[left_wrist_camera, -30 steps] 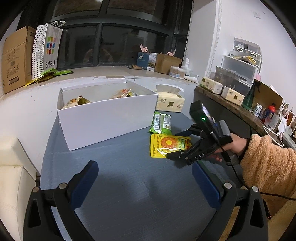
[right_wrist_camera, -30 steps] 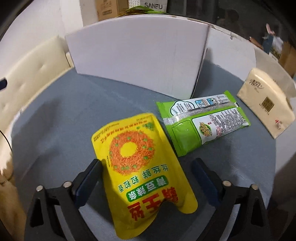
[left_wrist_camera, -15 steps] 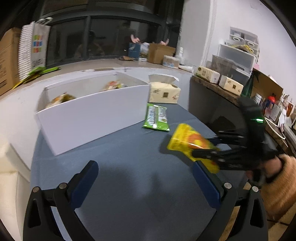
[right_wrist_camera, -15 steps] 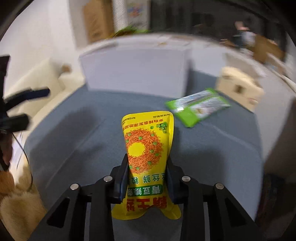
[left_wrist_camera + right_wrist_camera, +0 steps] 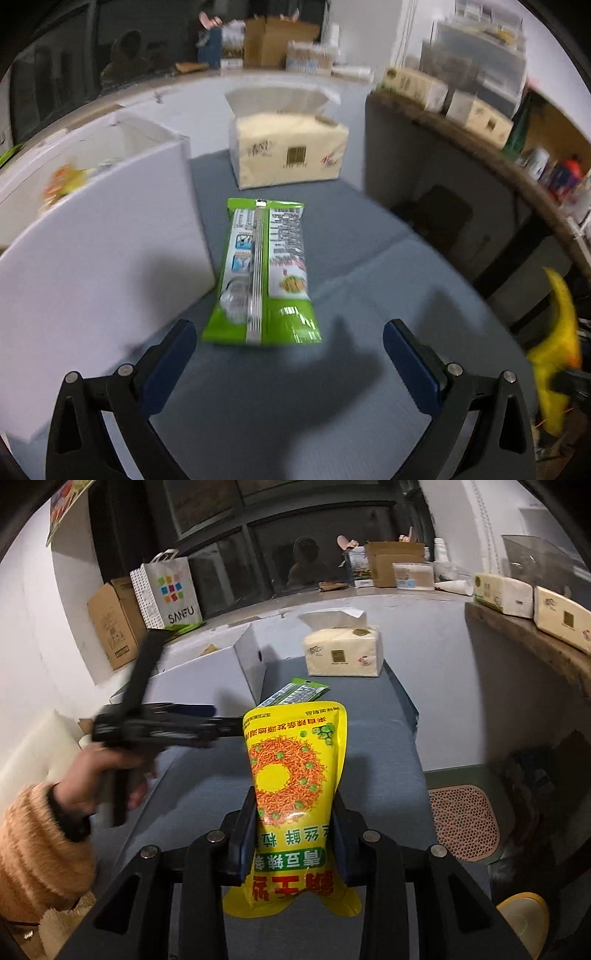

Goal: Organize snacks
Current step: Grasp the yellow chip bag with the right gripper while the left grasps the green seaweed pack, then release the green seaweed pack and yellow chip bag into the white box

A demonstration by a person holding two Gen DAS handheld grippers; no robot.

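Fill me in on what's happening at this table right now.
A person is sorting snacks with two handheld grippers. The right gripper is shut on a yellow snack pouch printed with an orange ring, held off the grey table. The left gripper is open, facing a green snack packet lying beside the open white cardboard box, not touching it.

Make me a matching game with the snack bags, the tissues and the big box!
Things:
1. yellow snack pouch with the orange ring
2. green snack packet
3. cream tissue pack
4. white cardboard box

Places:
A. lying flat on the grey table
B. holding some snacks inside
C. clamped in the right hand-held gripper
D. standing at the table's far end, a tissue sticking out on top

Pairs: 1-C, 2-A, 3-D, 4-B
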